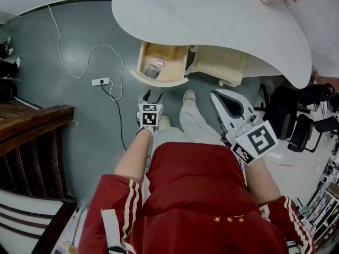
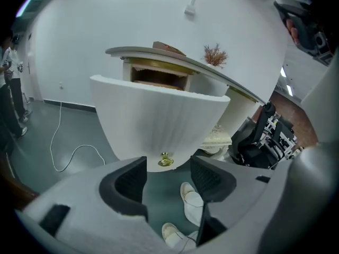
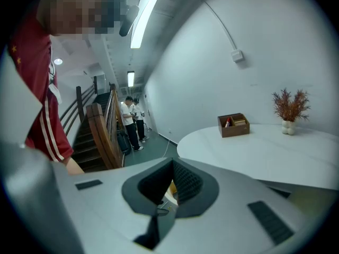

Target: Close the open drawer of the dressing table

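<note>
Only the head view looks into the open drawer (image 1: 159, 63), jutting from under the bench's (image 1: 212, 20) left edge; the left gripper view shows its brass knob (image 2: 165, 160). The left hand-held gripper (image 2: 168, 169) stands apart, empty, knob just beyond. The right hand-held gripper (image 3: 172, 165) has tips together, empty.

jersey (image 1: 201, 194): red, white sleeve stripes | shoes (image 1: 189, 96): white | left tool (image 2: 168, 169), right tool (image 3: 171, 165): grey, black pads

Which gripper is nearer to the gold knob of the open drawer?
Left. The left gripper faces the drawer front, the knob just beyond its open jaws. The right gripper is off to the right, aimed over the tabletop.
</note>
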`<state>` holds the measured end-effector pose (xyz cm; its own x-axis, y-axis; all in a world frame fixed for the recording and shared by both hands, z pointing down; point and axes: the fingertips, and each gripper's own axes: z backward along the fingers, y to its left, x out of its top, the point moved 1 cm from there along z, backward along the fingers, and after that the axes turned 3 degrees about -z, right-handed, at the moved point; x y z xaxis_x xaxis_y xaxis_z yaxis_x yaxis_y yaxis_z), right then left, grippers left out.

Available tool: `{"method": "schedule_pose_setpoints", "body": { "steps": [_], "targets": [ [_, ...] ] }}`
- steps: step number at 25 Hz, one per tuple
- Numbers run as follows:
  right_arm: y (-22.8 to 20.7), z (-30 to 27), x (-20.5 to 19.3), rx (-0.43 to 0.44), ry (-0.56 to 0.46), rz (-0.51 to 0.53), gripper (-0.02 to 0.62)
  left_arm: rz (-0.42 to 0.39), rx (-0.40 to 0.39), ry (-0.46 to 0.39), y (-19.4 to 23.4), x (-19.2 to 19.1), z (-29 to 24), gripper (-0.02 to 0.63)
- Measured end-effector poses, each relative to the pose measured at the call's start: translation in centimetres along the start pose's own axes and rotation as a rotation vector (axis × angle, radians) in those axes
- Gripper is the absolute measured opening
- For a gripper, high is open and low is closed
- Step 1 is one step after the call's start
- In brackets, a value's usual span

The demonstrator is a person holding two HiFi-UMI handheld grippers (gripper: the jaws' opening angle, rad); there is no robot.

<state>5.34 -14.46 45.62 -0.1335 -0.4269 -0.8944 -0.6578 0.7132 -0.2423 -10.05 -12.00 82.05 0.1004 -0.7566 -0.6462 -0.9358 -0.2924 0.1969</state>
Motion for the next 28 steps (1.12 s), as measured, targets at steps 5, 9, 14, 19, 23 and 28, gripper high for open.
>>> {"method": "schedule_pose_setpoints", "body": {
  "steps": [5, 9, 14, 19, 23, 28],
  "targets": [
    [-0.9, 0.5, -1.6, -0.012, 0.030, -0.024, 0.005, 0.024, 0.004, 0.032, 0.4, -0.4, -1.5, 0.232],
    [-1.5, 0.8, -2.1, -0.024, 0.041, -0.031, 0.005, 0.047, 0.044, 0.052, 1.0, -0.7, -2.0, 0.148],
    [-2.4, 1.1, -2.4, -0.039, 0.046, -0.050, 0.005, 0.035, 0.038, 0.052, 0.5, -0.6, -2.4, 0.109],
    [-2.4, 0.7, -2.5, -0.038, 0.045, -0.064, 0.005, 0.028, 0.046, 0.054, 0.7, -0.6, -2.2, 0.107],
    [-2.6, 0.4, -2.4, -0.035, 0.045, -0.070, 0.005, 0.031, 0.051, 0.063, 0.7, -0.6, -2.4, 0.107],
    [-3.1, 0.2, -2.4, -0.037, 0.050, -0.071, 0.005, 0.024, 0.059, 0.050, 0.6, -0.2, -2.9, 0.107]
  ]
}}
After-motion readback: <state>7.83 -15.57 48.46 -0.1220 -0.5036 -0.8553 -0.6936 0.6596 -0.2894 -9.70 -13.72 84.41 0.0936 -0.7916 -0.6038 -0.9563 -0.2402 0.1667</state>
